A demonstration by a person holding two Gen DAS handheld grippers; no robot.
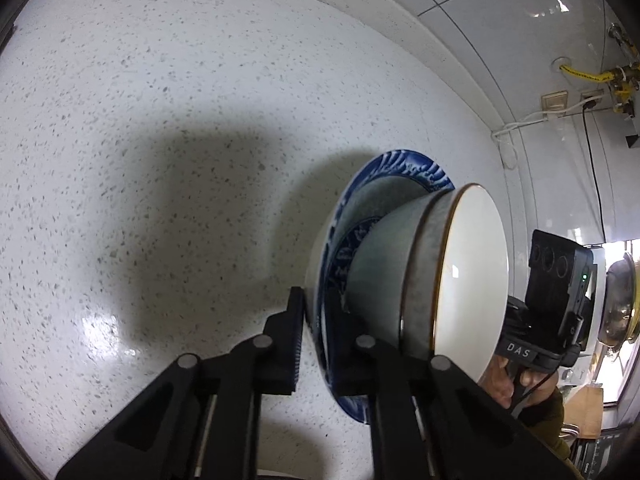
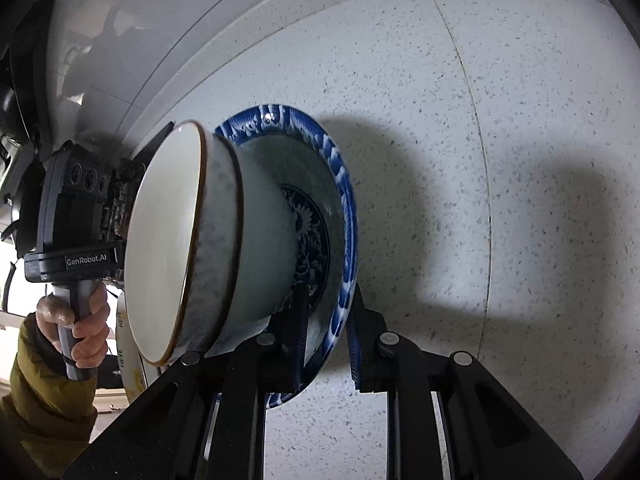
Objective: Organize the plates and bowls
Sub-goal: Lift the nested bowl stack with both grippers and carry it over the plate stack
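Note:
A blue-and-white patterned plate (image 1: pixel 404 168) (image 2: pixel 340 184) carries two stacked grey bowls with white insides and gold rims (image 1: pixel 464 272) (image 2: pixel 168 240). My left gripper (image 1: pixel 320 336) is shut on the plate's rim, one finger under it and one above. My right gripper (image 2: pixel 328 340) is shut on the opposite rim of the same plate. The plate and bowls are held just above the speckled white countertop (image 1: pixel 160 120) (image 2: pixel 520 160). Each view shows the other hand-held gripper behind the bowls.
A white tiled wall (image 1: pixel 500 20) runs behind the counter, with sockets, white cables and a yellow-fitted pipe (image 1: pixel 616 80). A metal pot (image 1: pixel 618 300) stands at the far right. A white item with yellow print (image 2: pixel 128 360) sits behind the bowls in the right wrist view.

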